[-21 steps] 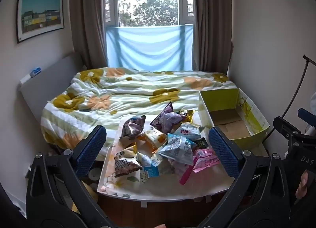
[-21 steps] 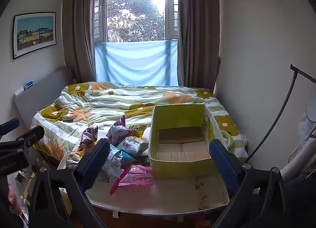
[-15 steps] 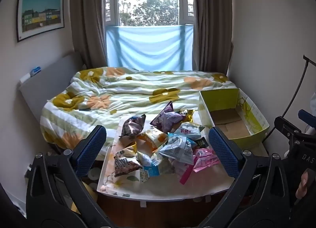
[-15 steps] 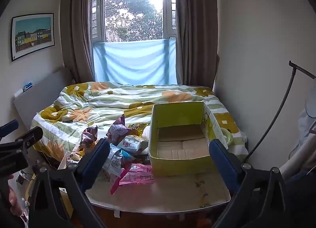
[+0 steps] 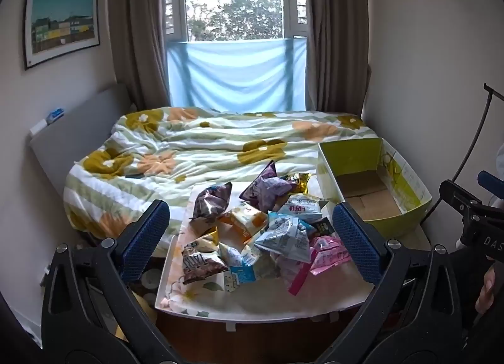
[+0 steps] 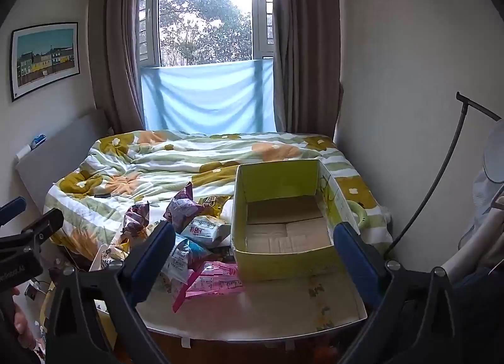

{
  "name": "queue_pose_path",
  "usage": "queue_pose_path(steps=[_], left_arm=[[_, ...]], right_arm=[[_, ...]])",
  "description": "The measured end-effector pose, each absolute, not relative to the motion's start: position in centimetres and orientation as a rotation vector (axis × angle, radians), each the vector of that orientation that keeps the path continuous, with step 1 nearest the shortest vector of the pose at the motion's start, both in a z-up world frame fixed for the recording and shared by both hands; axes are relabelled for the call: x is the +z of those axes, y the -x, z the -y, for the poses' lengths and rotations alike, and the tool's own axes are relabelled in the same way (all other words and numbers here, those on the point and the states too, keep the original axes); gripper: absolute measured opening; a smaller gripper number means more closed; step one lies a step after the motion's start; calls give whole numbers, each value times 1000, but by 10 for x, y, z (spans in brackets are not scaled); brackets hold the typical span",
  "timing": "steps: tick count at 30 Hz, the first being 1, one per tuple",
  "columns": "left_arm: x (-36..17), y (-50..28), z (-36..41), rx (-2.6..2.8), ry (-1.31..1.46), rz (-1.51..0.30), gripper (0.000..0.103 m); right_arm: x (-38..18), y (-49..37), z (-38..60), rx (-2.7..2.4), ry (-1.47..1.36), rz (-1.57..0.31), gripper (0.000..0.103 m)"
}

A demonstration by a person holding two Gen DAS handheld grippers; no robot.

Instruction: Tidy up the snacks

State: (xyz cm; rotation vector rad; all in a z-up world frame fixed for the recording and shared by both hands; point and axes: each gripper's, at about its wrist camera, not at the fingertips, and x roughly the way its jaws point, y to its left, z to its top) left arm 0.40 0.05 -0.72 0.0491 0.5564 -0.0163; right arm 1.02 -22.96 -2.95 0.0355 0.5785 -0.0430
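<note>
A pile of several snack packets (image 5: 261, 225) lies on a white tray table (image 5: 258, 304) at the foot of the bed; it also shows in the right wrist view (image 6: 195, 238). An empty yellow-green cardboard box (image 5: 375, 187) stands to the pile's right, seen too in the right wrist view (image 6: 283, 216). My left gripper (image 5: 250, 241) is open and empty, held back from the pile. My right gripper (image 6: 253, 257) is open and empty, facing the box and a pink packet (image 6: 214, 280).
A bed with a flowered quilt (image 5: 220, 149) lies behind the table. A wall is close on the right, with a black curved stand (image 6: 441, 175) beside it. The tray table's front edge (image 6: 252, 332) is near me.
Both grippers stay open. The right wrist view has shifted slightly closer and lower toward the table; the left view is nearly unchanged.
</note>
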Motion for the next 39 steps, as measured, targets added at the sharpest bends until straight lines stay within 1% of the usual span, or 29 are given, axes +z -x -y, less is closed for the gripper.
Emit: queue_pose_path(steps=[39], left_arm=[[-16,-19,7,-24,-63,-572,103]], right_arm=[[-32,-22,229,-35,-36,-608,100]])
